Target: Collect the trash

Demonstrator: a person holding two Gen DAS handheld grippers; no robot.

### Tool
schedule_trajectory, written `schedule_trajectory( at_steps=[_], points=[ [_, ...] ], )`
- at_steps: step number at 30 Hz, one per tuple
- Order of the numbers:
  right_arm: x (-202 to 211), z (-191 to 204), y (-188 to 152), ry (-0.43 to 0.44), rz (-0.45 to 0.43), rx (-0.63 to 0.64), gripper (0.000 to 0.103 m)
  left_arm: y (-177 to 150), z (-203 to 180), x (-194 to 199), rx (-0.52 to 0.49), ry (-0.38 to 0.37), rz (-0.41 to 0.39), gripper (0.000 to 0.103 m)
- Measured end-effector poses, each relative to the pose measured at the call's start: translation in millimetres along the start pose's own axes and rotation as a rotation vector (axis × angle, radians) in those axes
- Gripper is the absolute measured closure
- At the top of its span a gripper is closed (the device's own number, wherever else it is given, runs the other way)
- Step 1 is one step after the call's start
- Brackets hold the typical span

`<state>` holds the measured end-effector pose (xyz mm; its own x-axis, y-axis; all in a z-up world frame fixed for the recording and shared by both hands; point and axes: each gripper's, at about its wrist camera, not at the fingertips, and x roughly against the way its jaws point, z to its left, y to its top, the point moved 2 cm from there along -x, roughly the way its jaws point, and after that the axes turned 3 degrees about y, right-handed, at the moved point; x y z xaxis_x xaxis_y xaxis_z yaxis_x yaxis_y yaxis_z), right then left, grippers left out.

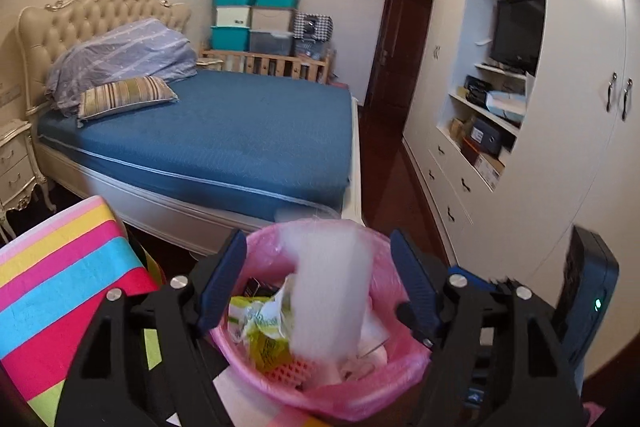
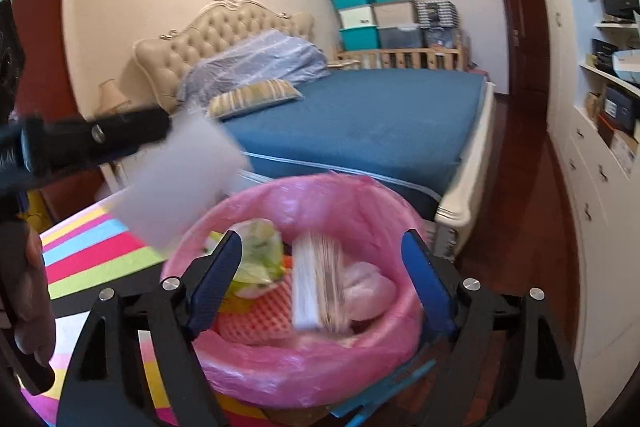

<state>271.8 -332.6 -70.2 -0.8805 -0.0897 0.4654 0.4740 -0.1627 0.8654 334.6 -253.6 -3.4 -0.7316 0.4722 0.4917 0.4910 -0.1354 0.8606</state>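
A bin with a pink liner [image 1: 384, 387] [image 2: 352, 195] stands right below both grippers. My left gripper [image 1: 318, 243] is open above it. A blurred white sheet [image 1: 328, 287] hangs between its fingers, touching neither pad. In the right wrist view the same white sheet [image 2: 176, 183] is in the air under the blurred left gripper [image 2: 96, 139]. My right gripper [image 2: 322, 239] is open too. A blurred flat white pack [image 2: 318, 283] is below it, inside the bin. The bin also holds a green-yellow wrapper [image 1: 260, 323] [image 2: 260, 255] and orange foam netting [image 1: 288, 371] [image 2: 256, 319].
A bright striped cloth [image 1: 60, 287] [image 2: 92, 251] covers the surface left of the bin. Behind is a bed with a blue cover [image 1: 224, 131] [image 2: 380, 115]. White cupboards [image 1: 580, 147] line the right wall, with dark wood floor between. A hand [image 2: 28, 307] shows at the left edge.
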Motion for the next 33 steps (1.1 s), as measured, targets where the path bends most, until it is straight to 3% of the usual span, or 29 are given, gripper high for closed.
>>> schedule_trajectory(
  at_steps=[4, 9, 14, 19, 26, 33],
  points=[
    [27.3, -11.0, -13.1, -0.028, -0.014, -0.01, 0.025, -5.8, -3.7, -1.0, -0.028, 0.009, 0.009, 0.028],
    [64.3, -10.3, -29.8, -0.035, -0.016, 0.025, 0.025, -20.3, 1.4, 16.6, -0.016, 0.061, -0.01, 0.005],
    [96.2, 5.5, -37.8, -0.051, -0.015, 0.073, 0.018, -37.8, 9.2, 51.9, -0.004, 0.169, -0.003, 0.005],
    [125.0, 22.5, -30.8, -0.09, -0.006, 0.143, 0.018, -49.4, 9.7, 96.8, -0.053, 0.283, -0.068, 0.005],
    [152.5, 37.3, -10.8, -0.095, -0.009, 0.143, 0.018, -63.4, -3.8, 144.6, -0.08, 0.24, -0.097, 0.005],
    [164.0, 59.6, -6.7, -0.066, -0.021, 0.204, 0.018, -79.2, -10.1, 160.1, -0.098, 0.236, -0.087, 0.005]
  ],
)
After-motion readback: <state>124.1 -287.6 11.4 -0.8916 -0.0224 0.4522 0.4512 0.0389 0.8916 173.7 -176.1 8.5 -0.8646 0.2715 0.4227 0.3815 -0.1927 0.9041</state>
